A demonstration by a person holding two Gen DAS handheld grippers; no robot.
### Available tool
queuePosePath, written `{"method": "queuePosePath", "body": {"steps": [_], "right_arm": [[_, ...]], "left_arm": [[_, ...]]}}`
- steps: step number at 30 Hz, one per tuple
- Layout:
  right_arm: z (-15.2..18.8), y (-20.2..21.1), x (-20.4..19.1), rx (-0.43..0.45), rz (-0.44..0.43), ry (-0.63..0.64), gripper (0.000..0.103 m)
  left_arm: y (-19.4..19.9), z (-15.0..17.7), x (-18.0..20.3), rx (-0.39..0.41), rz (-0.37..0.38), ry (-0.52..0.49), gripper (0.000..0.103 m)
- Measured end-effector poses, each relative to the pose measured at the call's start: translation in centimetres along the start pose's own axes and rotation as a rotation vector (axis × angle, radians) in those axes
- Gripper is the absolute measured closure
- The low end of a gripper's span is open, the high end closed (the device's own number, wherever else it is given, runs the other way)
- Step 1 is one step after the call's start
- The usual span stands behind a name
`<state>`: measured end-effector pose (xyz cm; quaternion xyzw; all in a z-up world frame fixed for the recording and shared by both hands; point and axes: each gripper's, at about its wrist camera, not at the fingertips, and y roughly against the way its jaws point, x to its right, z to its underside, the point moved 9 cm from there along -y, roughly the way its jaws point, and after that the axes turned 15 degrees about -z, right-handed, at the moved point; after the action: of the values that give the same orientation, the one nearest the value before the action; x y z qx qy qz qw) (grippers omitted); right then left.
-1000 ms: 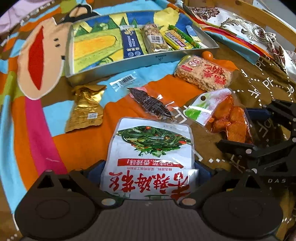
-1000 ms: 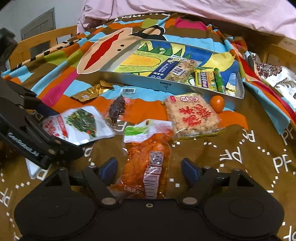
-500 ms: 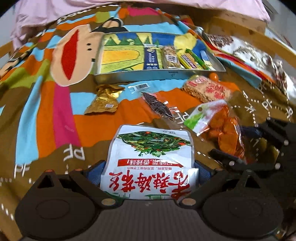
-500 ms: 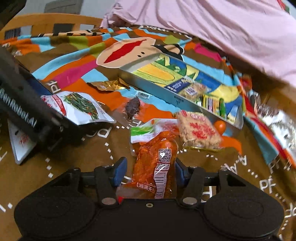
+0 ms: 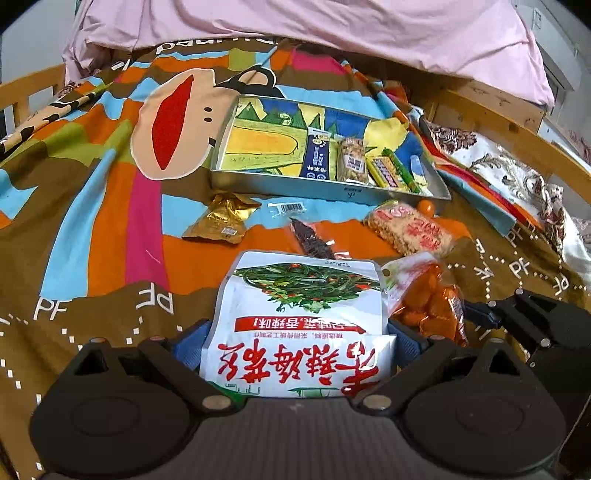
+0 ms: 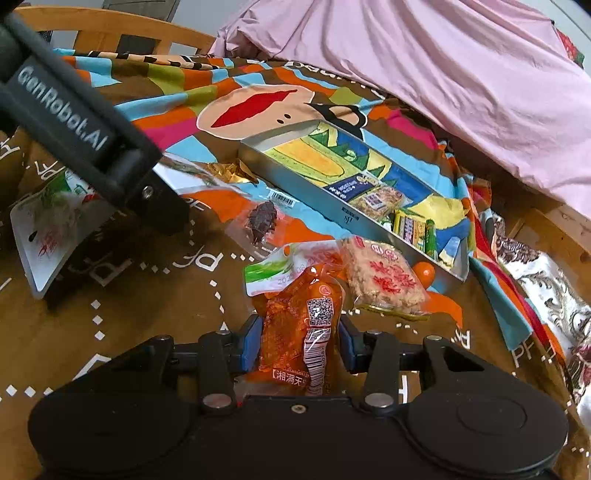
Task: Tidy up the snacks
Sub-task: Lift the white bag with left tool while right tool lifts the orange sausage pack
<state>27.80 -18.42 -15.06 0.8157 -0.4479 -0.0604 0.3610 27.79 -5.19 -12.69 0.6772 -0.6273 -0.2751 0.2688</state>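
Observation:
My left gripper (image 5: 299, 345) is shut on a white pouch (image 5: 303, 317) printed with green vegetables and red characters, lifted off the cloth; the pouch also shows in the right wrist view (image 6: 51, 221). My right gripper (image 6: 301, 341) is shut on an orange snack packet (image 6: 295, 328) with a green-white top, also seen in the left wrist view (image 5: 428, 302). A metal tray (image 5: 332, 190) holds several snack bars at its right end; it also shows in the right wrist view (image 6: 295, 192).
On the colourful cloth before the tray lie a gold packet (image 5: 221, 219), a dark snack in clear wrap (image 5: 312, 243), a rice-cracker pack (image 5: 410, 229) and a small orange fruit (image 5: 426, 206). Pink bedding (image 5: 295, 26) lies behind; wooden rails (image 5: 491, 110) are at the sides.
Both grippers have risen and tilted back, so more of the far bedding shows. The right gripper has closed on the orange packet and lifted it. The left still holds the pouch.

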Motion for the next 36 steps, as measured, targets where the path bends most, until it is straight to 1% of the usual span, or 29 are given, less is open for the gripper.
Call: {"method": "queuePosePath", "body": {"steps": [6, 9, 12, 15, 22, 28, 32, 36], "right_arm": [[-0.2, 0.0, 0.2, 0.016, 0.030, 0.017, 0.058], [-0.5, 0.3, 0.7, 0.040, 0.046, 0.007, 0.058], [-1.2, 1.0, 1.2, 0.084, 0.060, -0.019, 0.058], [-2.1, 2.0, 1.8, 0.151, 0.069, -0.051, 0.058], [-4.2, 4.6, 3.0, 0.281, 0.078, -0.111, 0.058], [-5.6, 6.4, 4.6, 0.353, 0.095, -0.155, 0.058], [-6.3, 7.3, 5.8, 0.378, 0.106, -0.194, 0.058], [-7.3, 7.8, 7.3, 0.399, 0.083, -0.214, 0.058]], "left_arm": [[0.2, -0.4, -0.6, 0.027, -0.012, 0.049, 0.005], [0.5, -0.7, -0.9, 0.043, -0.018, 0.066, 0.005], [1.0, -1.1, -0.8, 0.075, -0.028, 0.070, 0.005], [1.6, -1.7, -0.6, 0.109, -0.023, 0.069, 0.005], [3.7, -3.5, -0.2, 0.212, -0.028, 0.073, 0.005], [5.0, -5.0, -0.1, 0.267, -0.043, 0.109, 0.005], [5.9, -6.5, 0.1, 0.291, -0.054, 0.138, 0.005], [6.6, -8.1, 0.3, 0.324, -0.031, 0.186, 0.005]]}}
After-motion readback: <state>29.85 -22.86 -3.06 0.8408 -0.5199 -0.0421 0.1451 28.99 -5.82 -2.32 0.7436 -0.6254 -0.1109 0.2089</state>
